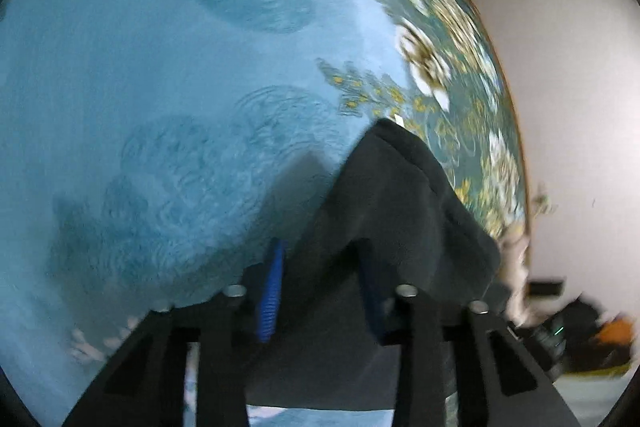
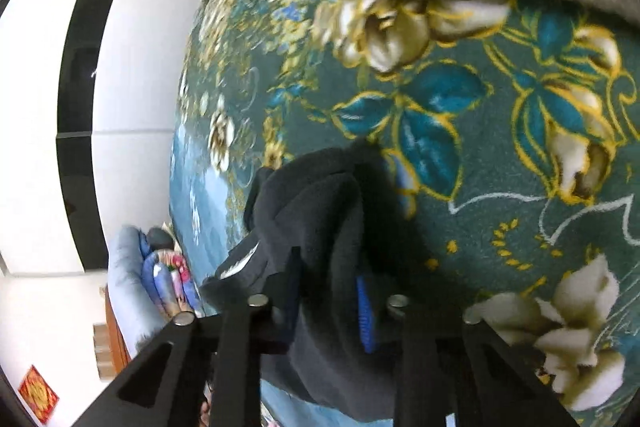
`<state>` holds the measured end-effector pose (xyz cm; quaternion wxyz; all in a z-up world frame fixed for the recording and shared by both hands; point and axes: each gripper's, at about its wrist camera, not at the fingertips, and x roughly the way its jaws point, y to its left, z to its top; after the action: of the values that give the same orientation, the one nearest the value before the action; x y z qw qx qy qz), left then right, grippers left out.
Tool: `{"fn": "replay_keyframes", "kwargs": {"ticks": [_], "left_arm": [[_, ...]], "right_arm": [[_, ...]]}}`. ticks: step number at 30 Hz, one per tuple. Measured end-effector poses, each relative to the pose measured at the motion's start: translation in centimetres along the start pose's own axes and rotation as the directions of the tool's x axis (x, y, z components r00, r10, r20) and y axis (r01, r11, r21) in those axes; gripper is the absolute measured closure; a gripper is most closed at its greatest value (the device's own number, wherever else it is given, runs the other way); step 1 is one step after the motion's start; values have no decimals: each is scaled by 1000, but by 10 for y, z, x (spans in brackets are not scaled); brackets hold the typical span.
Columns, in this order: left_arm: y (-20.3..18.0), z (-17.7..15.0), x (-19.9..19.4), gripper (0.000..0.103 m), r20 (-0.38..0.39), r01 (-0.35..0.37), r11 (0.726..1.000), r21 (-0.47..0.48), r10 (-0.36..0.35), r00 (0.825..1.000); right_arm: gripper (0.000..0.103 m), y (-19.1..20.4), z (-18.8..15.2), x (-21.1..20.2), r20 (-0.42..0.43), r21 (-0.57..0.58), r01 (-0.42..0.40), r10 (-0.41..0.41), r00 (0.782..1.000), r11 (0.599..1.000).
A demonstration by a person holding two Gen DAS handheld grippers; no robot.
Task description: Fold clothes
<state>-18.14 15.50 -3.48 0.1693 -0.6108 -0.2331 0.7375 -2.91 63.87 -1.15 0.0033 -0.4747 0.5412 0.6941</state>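
Dark garment (image 1: 384, 211) fills the lower centre of the left wrist view, pinched in the left hand-held gripper (image 1: 320, 291) above a blue floral blanket (image 1: 168, 59). Lower centre of the right view, the right hand-held gripper (image 2: 332, 303) clamps its bunched fabric too.

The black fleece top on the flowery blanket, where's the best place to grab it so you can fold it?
Grab the black fleece top at its outer edges, one edge per hand, coming down from above. The cloth is floppy and bunches, so two spread edge grips keep it flat. That is how it is held now: the left gripper and right gripper each have their jaws pinched on fleece above the blanket.
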Motion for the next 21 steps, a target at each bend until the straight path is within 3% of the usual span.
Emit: {"fn": "replay_keyframes", "kwargs": {"ticks": [2, 4, 6, 9, 11, 12, 14, 17, 19, 21], "left_arm": [[-12, -4, -2, 94, 14, -30, 997, 73, 29, 999], [-24, -5, -6, 94, 34, -50, 990, 128, 46, 998], [-28, -4, -20, 95, 75, -36, 989, 141, 26, 997], [-27, -1, -57, 95, 169, 65, 990, 127, -86, 982], [-24, 3, -70, 95, 206, 92, 989, 118, -115, 972], [-23, 6, -72, 95, 220, 92, 990, 111, -114, 969], [-8, 14, -58, 95, 199, 49, 997, 52, -58, 978], [22, 17, -15, 95, 72, -23, 997, -74, 28, 997], [33, 13, 0, 94, 37, -34, 992, -122, 39, 999], [36, 9, 1, 93, 45, -1, 989, -149, 7, 999]], "right_arm": [[85, 10, -3, -2, -5, -51, 24, -25, 1000, 998], [88, 19, -5, -10, 2, -87, 22, -22, 1000, 996], [89, 28, -4, -28, 33, -115, -42, 46, 998, 993], [89, 40, -4, -54, 83, -158, -128, 142, 986, 979], [89, 46, -3, -65, 127, -181, -149, 173, 977, 972], [90, 44, 0, -64, 149, -170, -135, 161, 976, 976], [90, 31, 7, -60, 160, -126, -108, 127, 979, 986], [90, -1, 16, -19, 64, -24, 19, -17, 998, 1000], [89, -10, 15, -2, 21, -23, 82, -81, 996, 996], [85, -11, 15, 1, 17, -39, 87, -86, 996, 995]]}}
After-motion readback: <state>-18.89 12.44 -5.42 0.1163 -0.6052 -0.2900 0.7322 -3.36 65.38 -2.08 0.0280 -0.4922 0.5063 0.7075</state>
